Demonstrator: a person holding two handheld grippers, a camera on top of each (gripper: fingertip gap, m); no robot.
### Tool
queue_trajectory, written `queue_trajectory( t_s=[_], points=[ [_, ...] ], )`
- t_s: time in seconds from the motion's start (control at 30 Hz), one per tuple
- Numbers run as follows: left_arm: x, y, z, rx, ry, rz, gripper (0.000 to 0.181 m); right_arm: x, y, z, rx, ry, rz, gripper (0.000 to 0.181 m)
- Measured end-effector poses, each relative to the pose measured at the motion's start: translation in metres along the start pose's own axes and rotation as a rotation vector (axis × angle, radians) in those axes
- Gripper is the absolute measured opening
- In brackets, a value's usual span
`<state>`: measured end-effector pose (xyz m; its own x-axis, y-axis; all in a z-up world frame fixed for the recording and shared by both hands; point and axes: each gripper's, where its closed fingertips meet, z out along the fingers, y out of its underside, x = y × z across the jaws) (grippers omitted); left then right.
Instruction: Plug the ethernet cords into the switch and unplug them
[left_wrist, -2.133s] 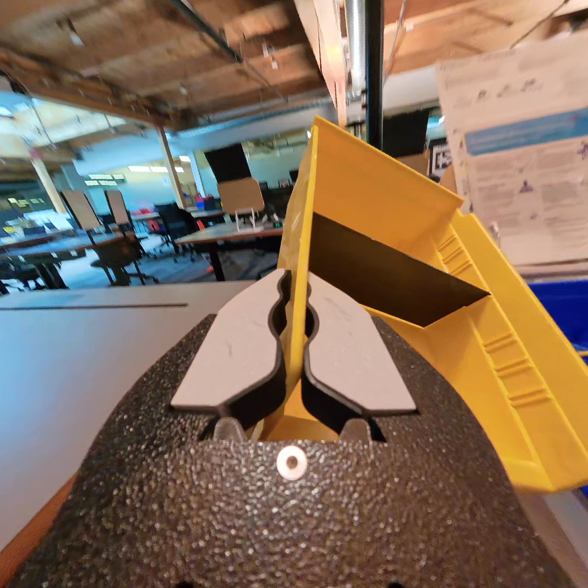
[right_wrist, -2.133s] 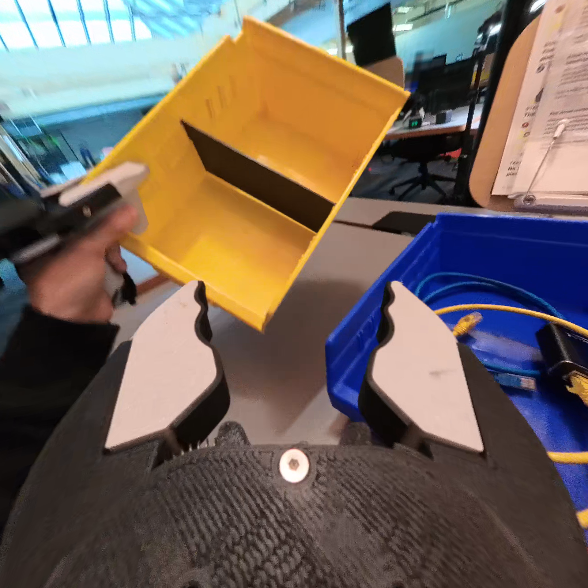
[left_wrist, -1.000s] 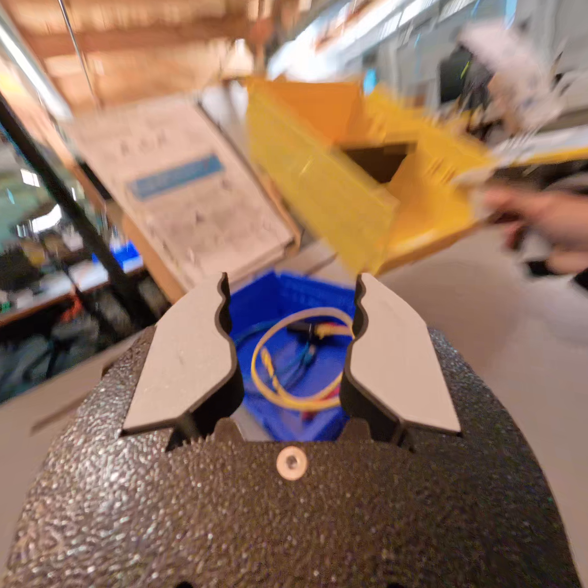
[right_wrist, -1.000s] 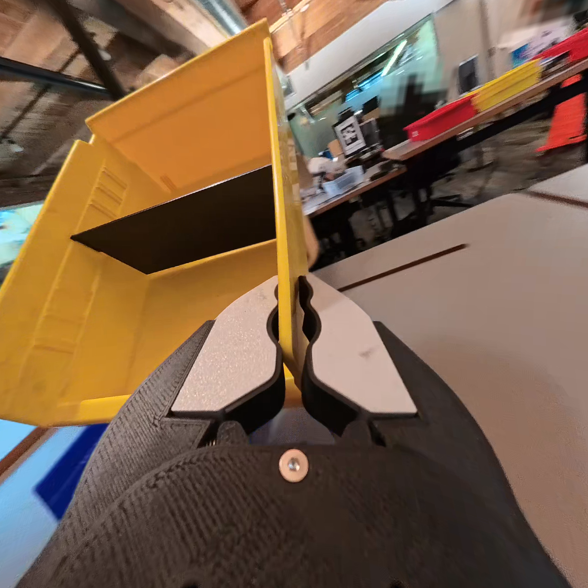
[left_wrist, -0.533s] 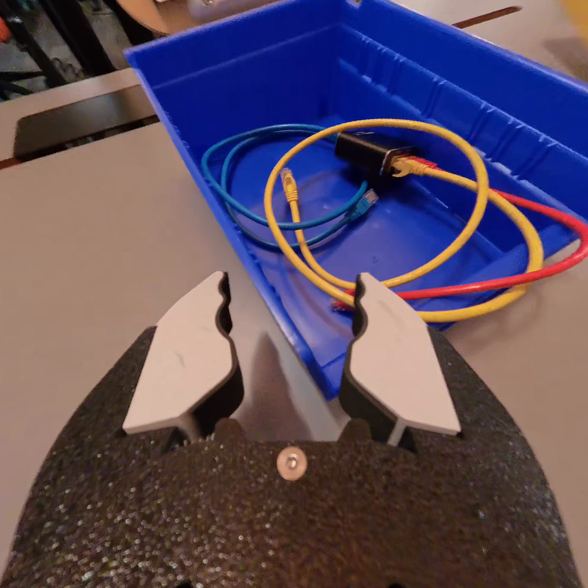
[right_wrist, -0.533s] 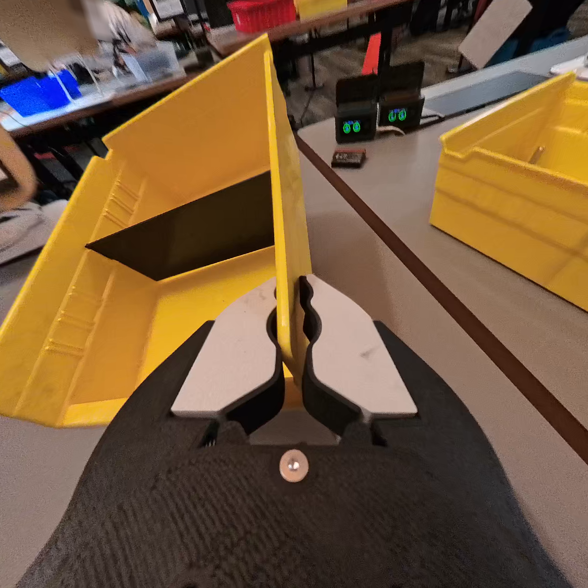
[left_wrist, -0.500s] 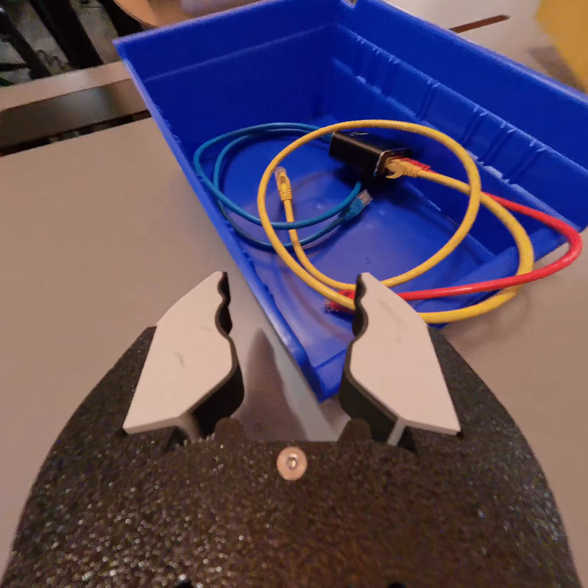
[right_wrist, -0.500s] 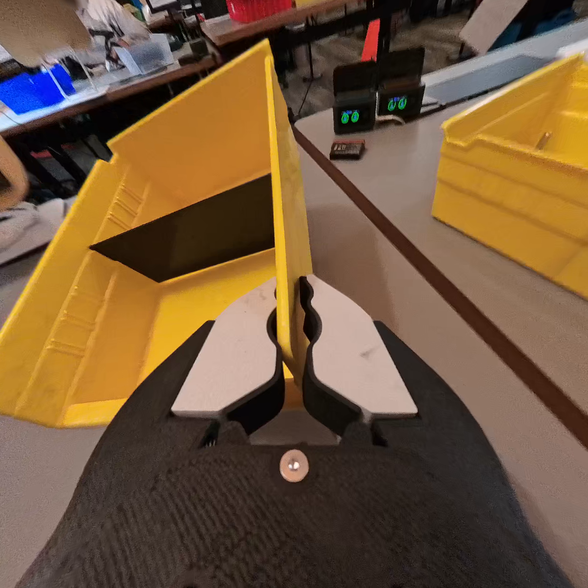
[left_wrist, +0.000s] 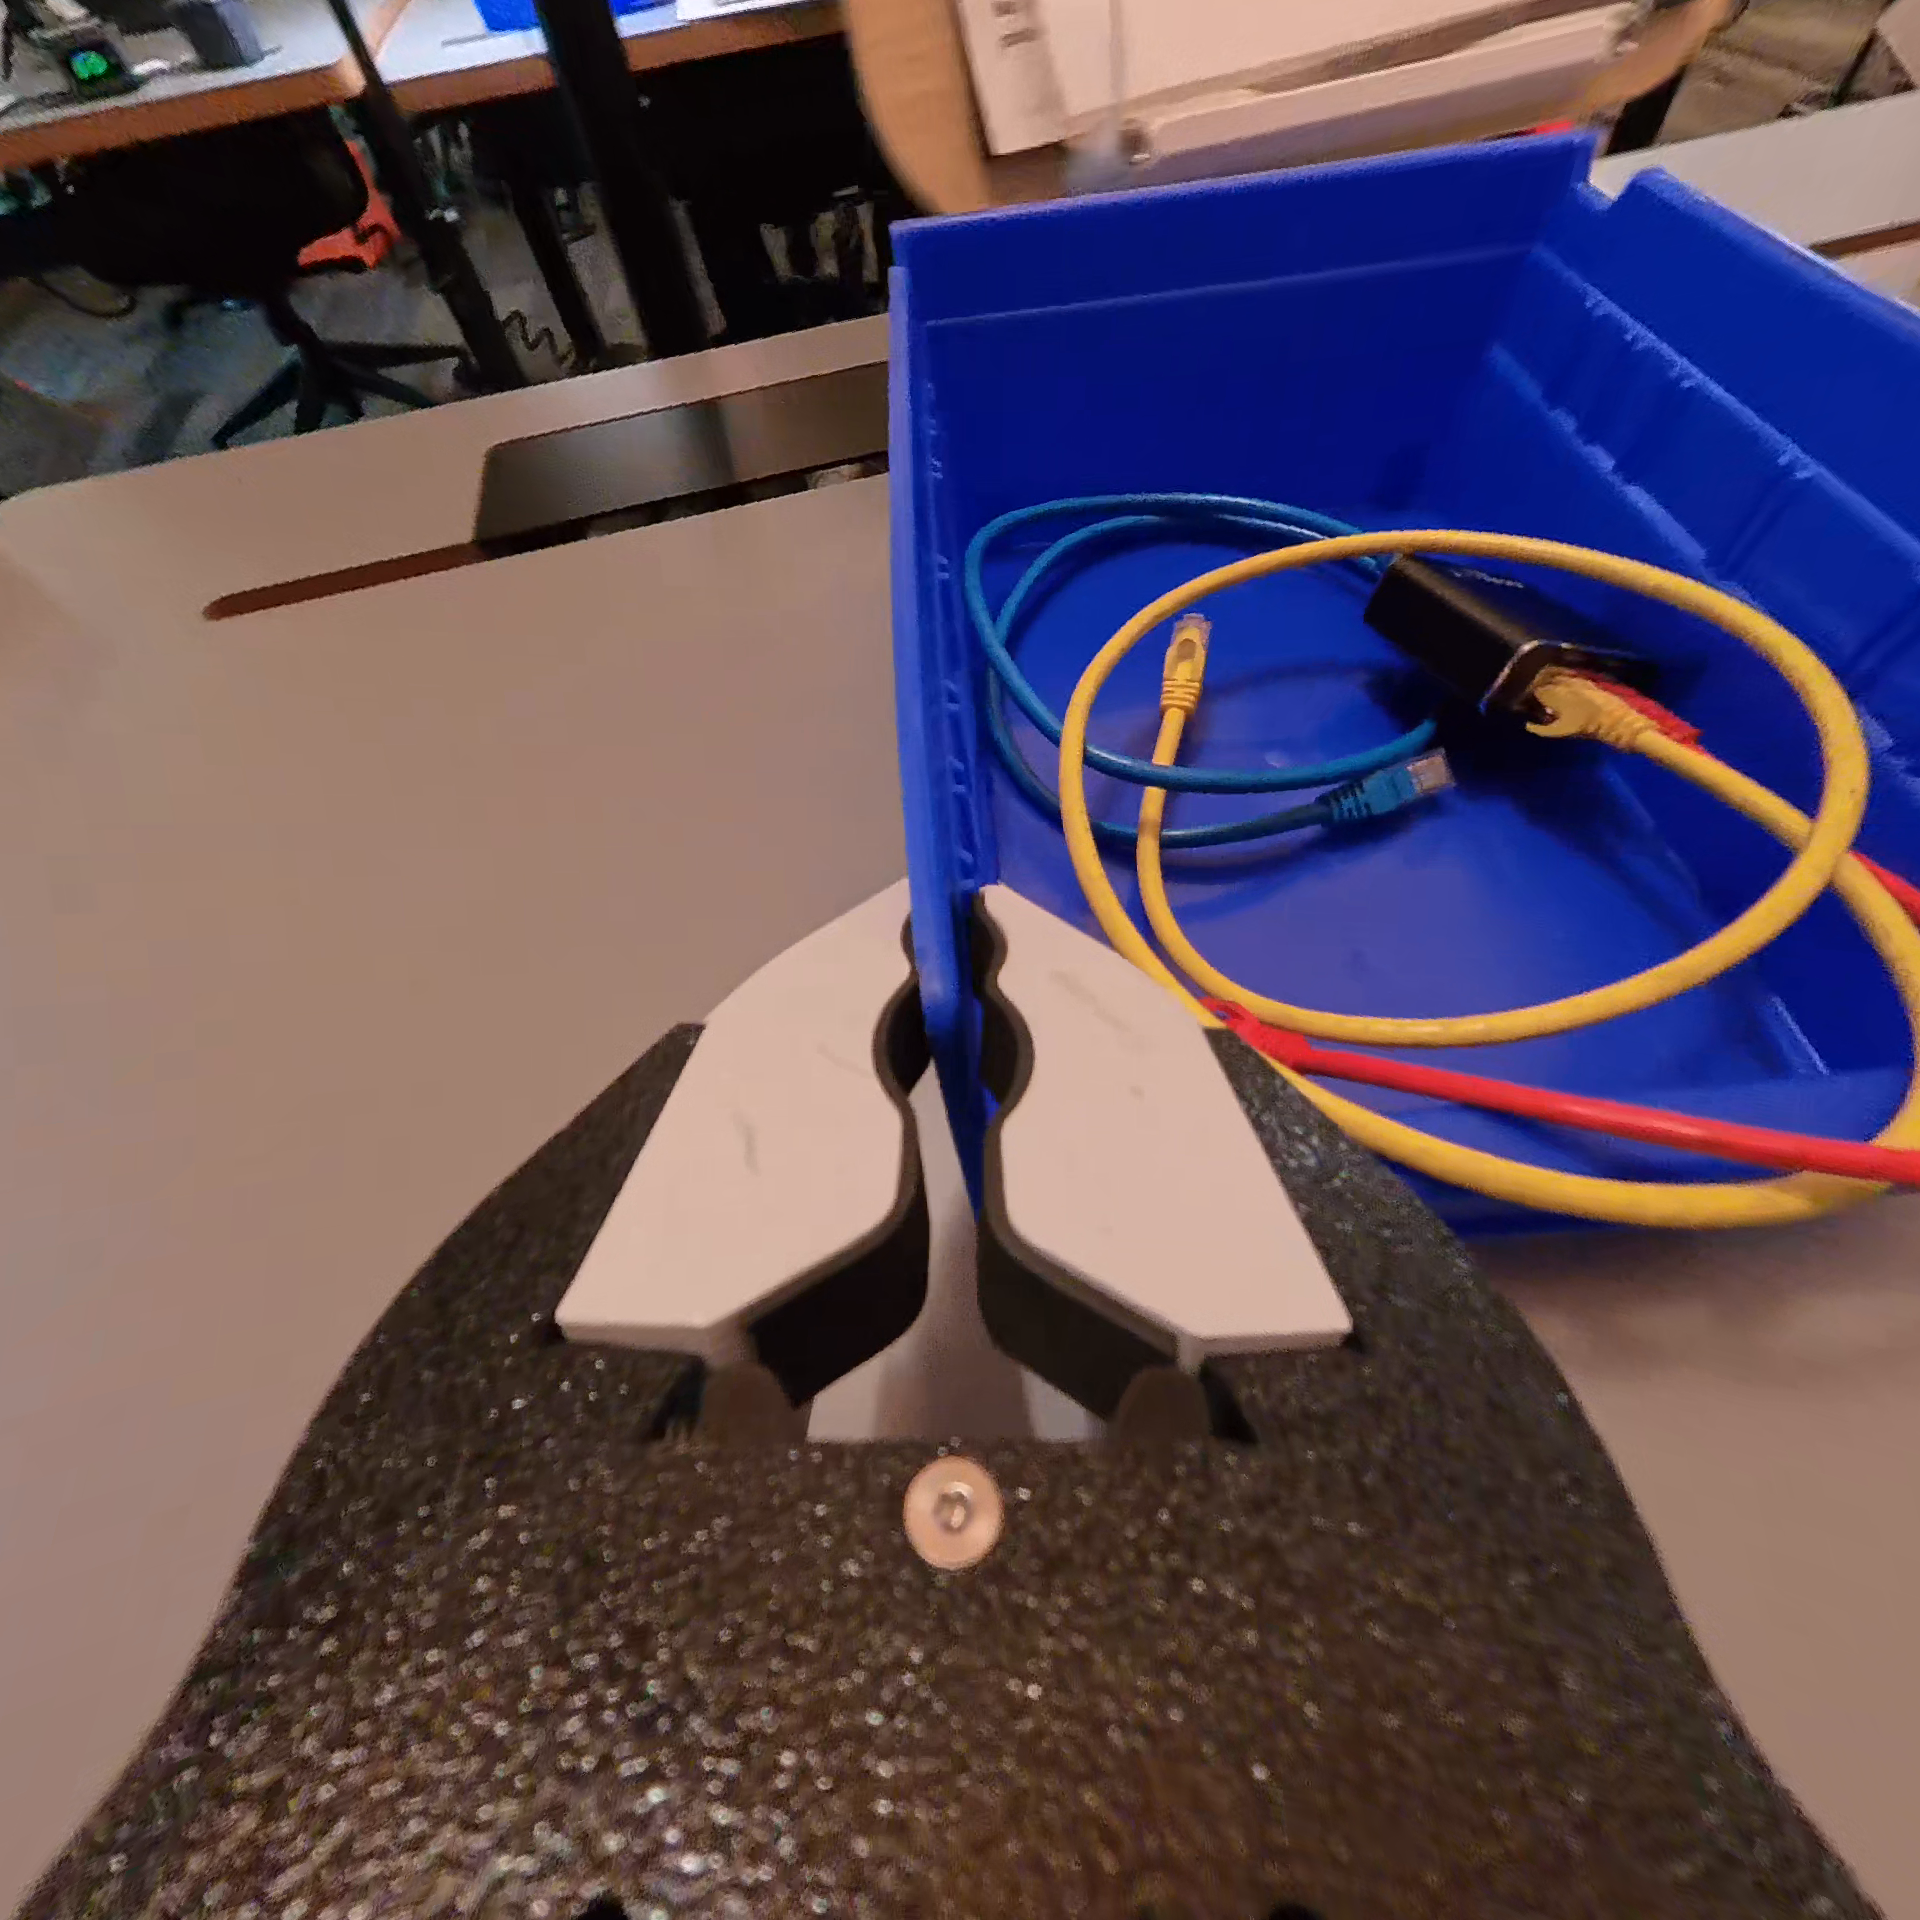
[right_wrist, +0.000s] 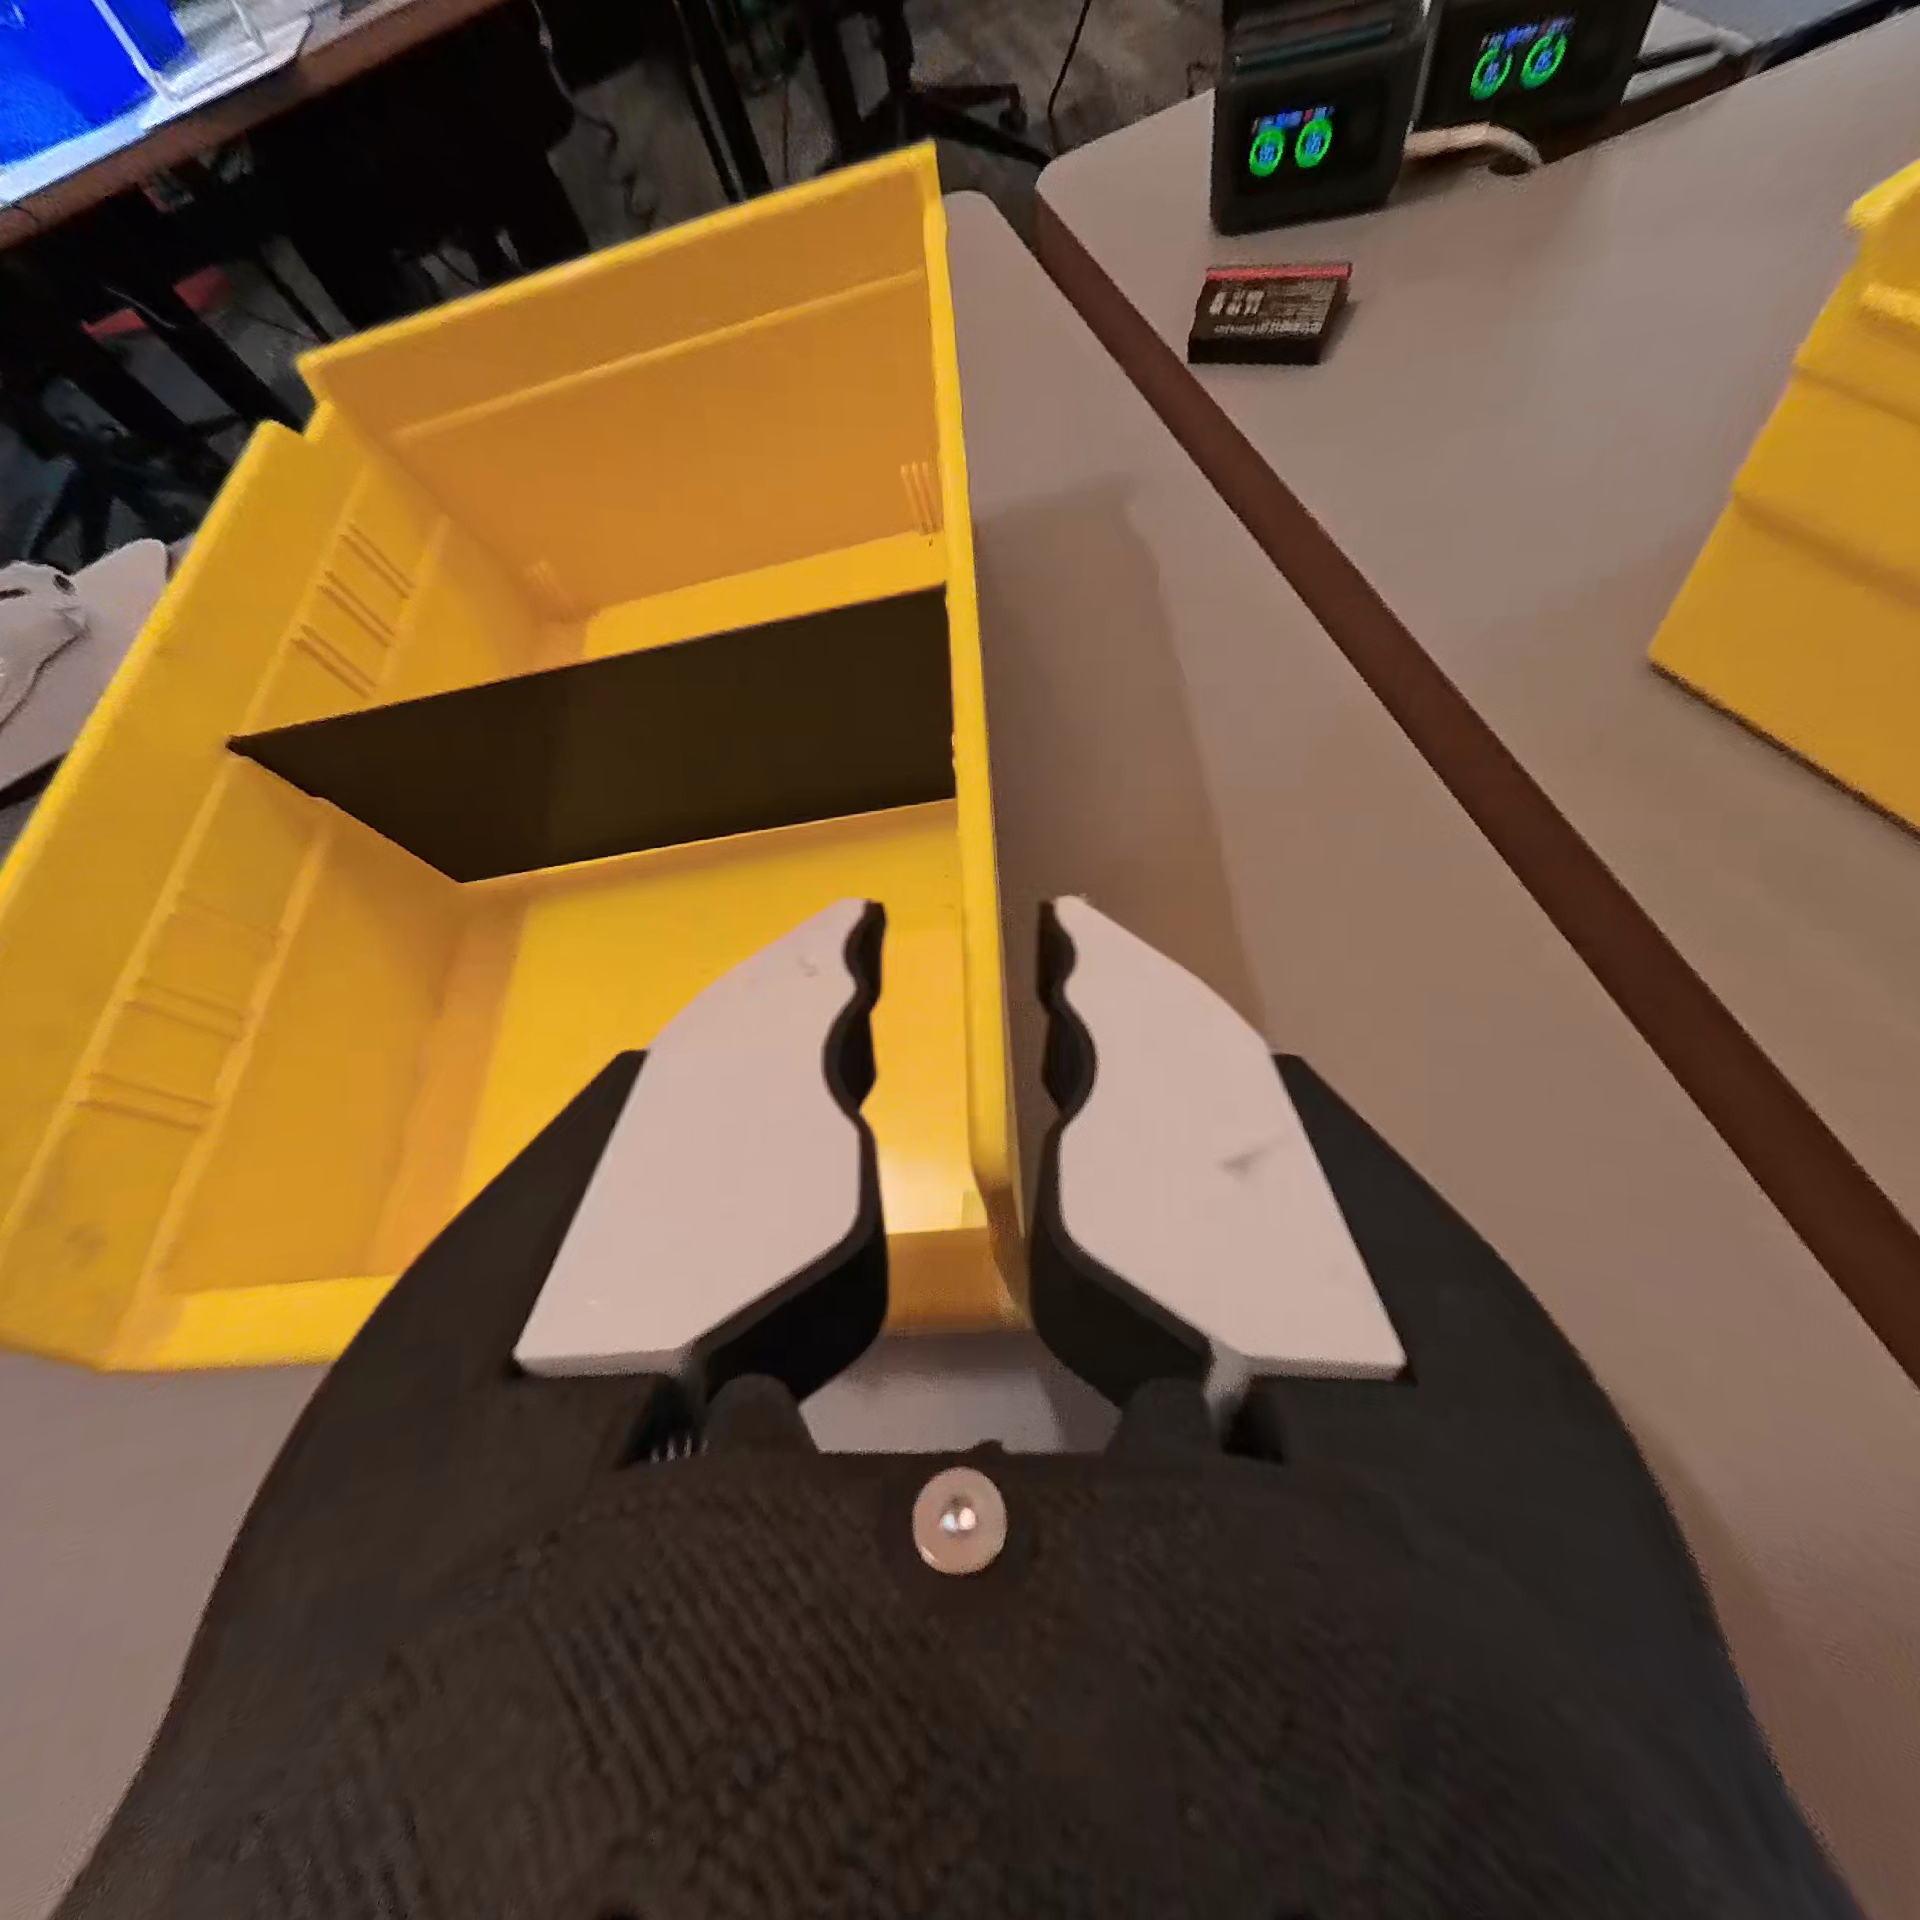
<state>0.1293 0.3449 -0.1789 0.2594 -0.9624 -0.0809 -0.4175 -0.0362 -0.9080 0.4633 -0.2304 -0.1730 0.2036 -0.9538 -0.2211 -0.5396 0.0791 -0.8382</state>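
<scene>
A blue bin (left_wrist: 1195, 364) on the grey table holds a black switch (left_wrist: 1455, 623), a looped yellow cord (left_wrist: 1455, 1034), a blue cord (left_wrist: 1371, 790) and a red cord (left_wrist: 1558, 1103). A yellow plug and a red plug sit in the switch. The yellow cord's other plug (left_wrist: 1184, 655) and the blue plug lie loose. My left gripper (left_wrist: 940, 935) is shut on the bin's left wall near its front corner. My right gripper (right_wrist: 961, 914) is open, its fingers either side of the right wall of a yellow bin (right_wrist: 675, 468) resting on the table.
The yellow bin is empty and has a black divider (right_wrist: 675, 748). A second yellow bin (right_wrist: 1849, 623), two small devices with green displays (right_wrist: 1299, 145) and a small black box (right_wrist: 1268, 312) stand on the neighbouring table. A paper stand (left_wrist: 1247, 73) is behind the blue bin.
The yellow bin passed from my left gripper to my right, which lowered it onto the table and opened. My left gripper moved to the blue bin and shut on its wall.
</scene>
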Motion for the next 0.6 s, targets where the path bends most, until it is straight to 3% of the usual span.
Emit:
queue_trajectory(
  t_s=[0.03, 0.17, 0.3, 0.43, 0.5, 0.53, 0.6],
  points=[
    [-0.013, 0.002, -0.003, -0.001, -0.01, -0.018, 0.003, 0.002, -0.005, -0.006, 0.028, 0.032, -0.024, 0.036],
    [-0.064, 0.013, -0.015, -0.003, -0.063, -0.077, 0.003, -0.008, -0.028, -0.038, 0.133, 0.131, -0.22, 0.066],
    [-0.109, 0.024, -0.03, -0.009, -0.127, -0.109, 0.003, -0.059, -0.029, -0.067, 0.188, 0.001, -0.318, 0.07],
    [-0.136, 0.031, -0.042, -0.014, -0.161, -0.139, 0.003, -0.113, 0.006, -0.086, 0.172, -0.178, -0.382, 0.073],
    [-0.147, 0.03, -0.052, -0.039, -0.229, -0.119, 0.016, -0.138, 0.032, -0.094, 0.154, -0.264, -0.422, 0.073],
    [-0.152, 0.021, -0.06, -0.035, -0.279, -0.092, 0.03, -0.148, 0.044, -0.097, 0.149, -0.29, -0.447, 0.073],
    [-0.134, -0.008, -0.071, 0.025, -0.239, -0.039, 0.035, -0.164, 0.065, -0.102, 0.137, -0.337, -0.49, 0.074]
  ],
)
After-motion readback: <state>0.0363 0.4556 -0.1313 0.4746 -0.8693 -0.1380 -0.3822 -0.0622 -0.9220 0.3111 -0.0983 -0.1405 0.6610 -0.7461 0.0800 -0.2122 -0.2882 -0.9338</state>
